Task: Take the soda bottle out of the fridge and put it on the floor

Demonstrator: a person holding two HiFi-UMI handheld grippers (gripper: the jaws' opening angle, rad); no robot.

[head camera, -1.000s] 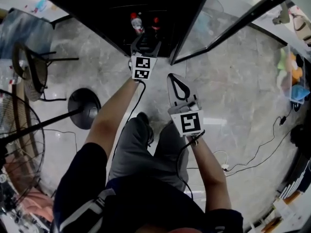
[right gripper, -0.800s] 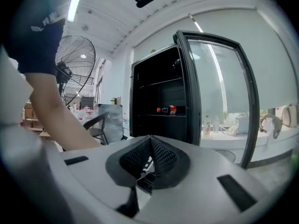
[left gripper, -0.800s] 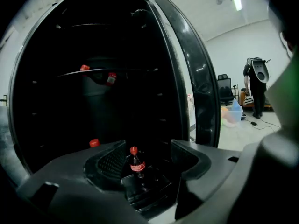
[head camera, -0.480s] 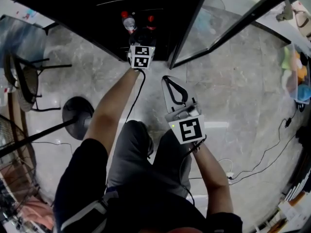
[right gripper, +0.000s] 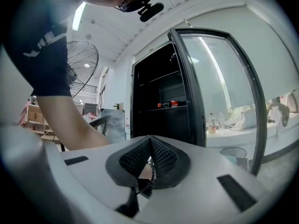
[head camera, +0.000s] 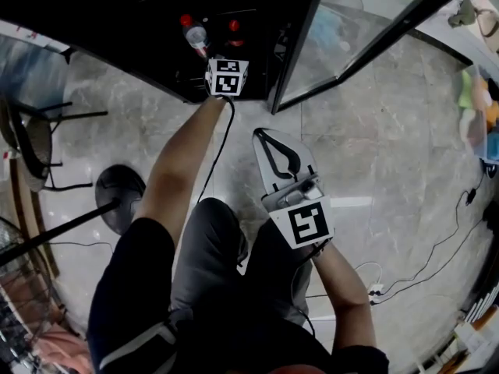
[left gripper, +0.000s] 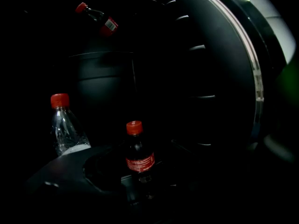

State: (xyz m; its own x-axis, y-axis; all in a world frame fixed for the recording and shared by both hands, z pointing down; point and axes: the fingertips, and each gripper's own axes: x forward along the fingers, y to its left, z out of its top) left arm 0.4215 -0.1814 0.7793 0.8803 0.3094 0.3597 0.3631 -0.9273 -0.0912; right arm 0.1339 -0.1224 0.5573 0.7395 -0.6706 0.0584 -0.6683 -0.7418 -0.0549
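A dark soda bottle (left gripper: 138,157) with a red cap and red label stands upright inside the dark fridge (head camera: 140,22). In the head view its cap (head camera: 234,26) shows just beyond the left gripper's marker cube (head camera: 228,76). My left gripper (left gripper: 142,176) reaches into the fridge, open, with the bottle straight ahead of its jaws; only the left jaw shows dimly, and contact cannot be made out. My right gripper (head camera: 263,135) hangs shut and empty over the floor in front of the fridge; its meshed pads (right gripper: 161,155) meet.
A clear bottle (left gripper: 65,130) with a red cap stands left of the soda bottle. Another soda bottle (left gripper: 97,17) lies on a higher shelf. The glass fridge door (head camera: 366,29) stands open at right. A fan base (head camera: 117,187), a chair (head camera: 35,139) and cables (head camera: 421,255) are on the floor.
The left gripper has pushed further into the fridge toward the bottles. The right gripper has stayed shut and drifted slightly back toward the person.
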